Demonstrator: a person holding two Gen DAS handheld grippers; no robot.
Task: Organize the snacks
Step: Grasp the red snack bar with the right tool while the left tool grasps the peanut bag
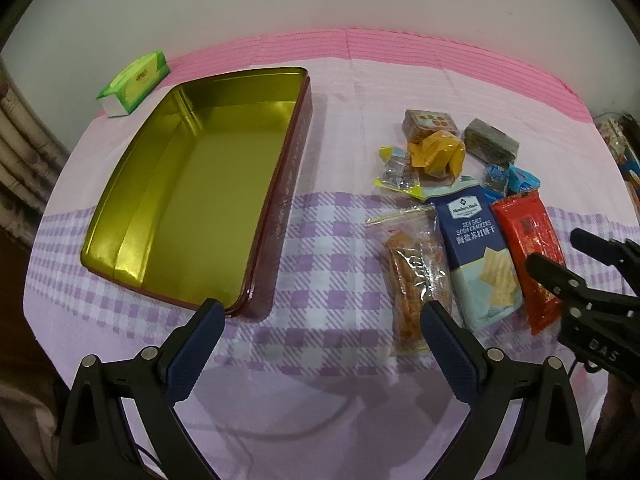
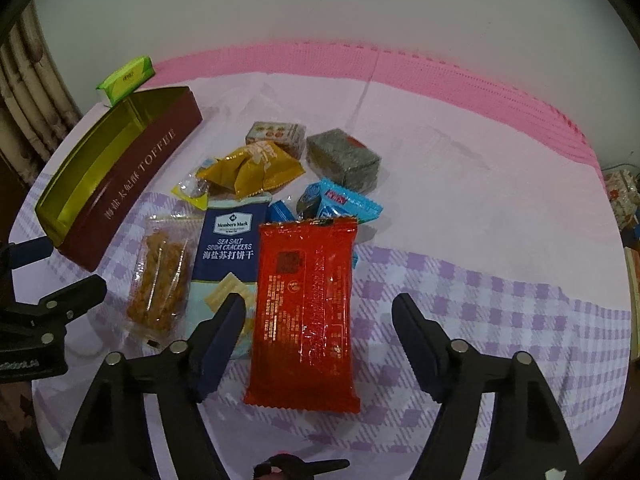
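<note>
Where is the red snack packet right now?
In the right wrist view the red snack packet lies flat on the checked cloth between the open fingers of the right gripper, beside the blue cracker pack.

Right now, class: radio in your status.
Left gripper open, empty. Right gripper open, straddling red packet. Tin empty. Nothing blocking.

Plain white wall (image 2: pixel 320 4) behind. Surface draped in pink-and-lilac checked cloth (image 2: pixel 500 304). Patterned curtain (image 1: pixel 20 152) at left. Dim indoor light.
</note>
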